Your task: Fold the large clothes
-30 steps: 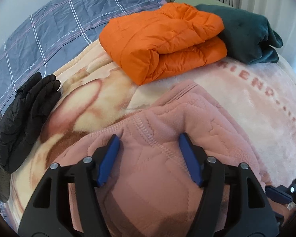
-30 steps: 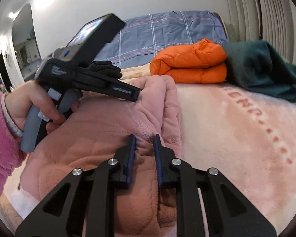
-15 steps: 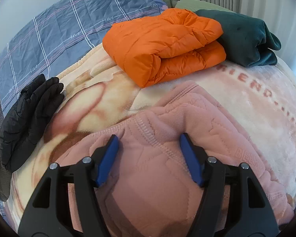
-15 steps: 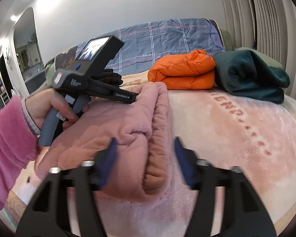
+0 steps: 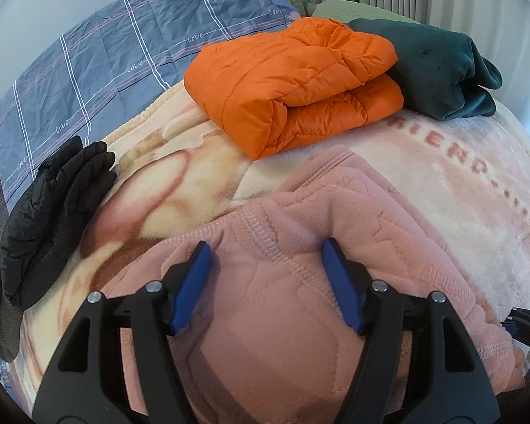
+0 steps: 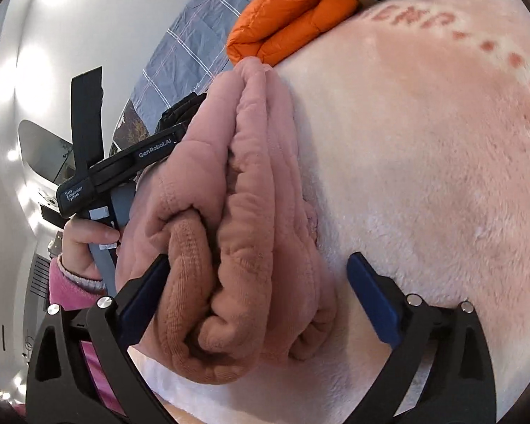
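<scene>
A pink quilted fleece garment [image 5: 300, 335] lies folded in a thick bundle [image 6: 258, 176] on the plush blanket [image 5: 459, 176]. My left gripper [image 5: 266, 272] rests on top of it, jaws half apart, with flat fabric between the blue fingers [image 5: 194, 272] and no pinch visible. In the right wrist view a hand [image 6: 84, 240] in a pink sleeve holds the left gripper's body [image 6: 99, 180]; its fingers are hidden behind the bundle. My right gripper [image 6: 259, 259] is low at the bundle's near end. Its jaws are opening wide, with the folded edge between them, unpressed.
A folded orange puffer jacket [image 5: 293, 81] and a dark green garment [image 5: 438, 67] lie at the far side of the bed. A black padded garment [image 5: 53, 205] lies at the left, below a blue checked pillow [image 5: 106, 53]. Bare blanket stretches to the right [image 6: 424, 141].
My right gripper let go of the pink fabric, opened wide, rolled and sank toward the bundle's near end. The left gripper stayed where it was.
</scene>
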### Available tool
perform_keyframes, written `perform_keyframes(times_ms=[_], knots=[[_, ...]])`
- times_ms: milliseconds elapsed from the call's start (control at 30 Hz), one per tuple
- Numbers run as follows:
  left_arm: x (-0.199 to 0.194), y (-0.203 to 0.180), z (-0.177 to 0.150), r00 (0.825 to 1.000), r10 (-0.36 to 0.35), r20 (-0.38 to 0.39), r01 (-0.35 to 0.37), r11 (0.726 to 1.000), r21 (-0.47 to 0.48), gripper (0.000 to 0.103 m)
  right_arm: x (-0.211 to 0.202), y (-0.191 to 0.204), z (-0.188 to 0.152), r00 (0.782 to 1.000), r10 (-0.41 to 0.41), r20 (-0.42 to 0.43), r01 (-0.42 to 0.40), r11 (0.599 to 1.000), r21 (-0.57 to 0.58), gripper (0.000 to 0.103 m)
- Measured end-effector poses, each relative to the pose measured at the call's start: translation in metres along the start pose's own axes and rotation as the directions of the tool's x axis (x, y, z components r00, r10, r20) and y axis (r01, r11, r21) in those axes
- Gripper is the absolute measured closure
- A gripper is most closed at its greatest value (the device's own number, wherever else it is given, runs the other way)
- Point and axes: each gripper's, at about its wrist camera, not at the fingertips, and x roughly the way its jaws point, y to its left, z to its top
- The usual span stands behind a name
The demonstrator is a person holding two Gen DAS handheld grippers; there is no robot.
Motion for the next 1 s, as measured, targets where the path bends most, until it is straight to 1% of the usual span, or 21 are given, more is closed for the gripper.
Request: perform_keyframes(times_ms=[233,400,567,700,767,900,1000], knots=[[0.001,0.000,0.000,1.000,-0.009,0.001,0.009,1.000,-0.004,0.036,0.009,0.002,0.001,1.000,-0.002,0.001,0.002,1.000,-0.003,0.001],[0.000,0.000,-0.001,1.000,-0.005,0.005,0.005,1.000,-0.001,0.036,0.002,-0.002,-0.001,1.000,0.006,-0.008,-0.005,1.000,0.023,0.001],[0.001,0.001,0.000,1.000,-0.008,0.003,0.008,1.000,-0.003,0.036,-0.002,-0.003,-0.004,0.999,0.021,-0.032,-0.019,0.999,0.047,0.001],[0.001,0.001,0.000,1.000,-0.011,0.003,0.011,1.000,-0.006,0.036,0.007,-0.003,0.000,0.996,0.049,-0.072,-0.041,0.993,0.107,0.001],[0.002,0.001,0.000,1.000,-0.015,0.001,0.015,1.000,-0.008,0.036,0.015,-0.002,0.004,0.995,0.038,-0.092,-0.027,0.992,0.122,0.001],[0.004,0.003,0.000,1.000,-0.025,-0.003,0.025,1.000,-0.016,0.036,0.030,-0.002,0.017,0.991,0.064,-0.114,-0.050,0.991,0.122,0.001],[0.003,0.004,-0.001,1.000,-0.027,0.000,0.027,0.999,-0.017,0.036,0.026,0.000,0.013,0.994,0.056,-0.089,-0.048,0.995,0.090,0.001]])
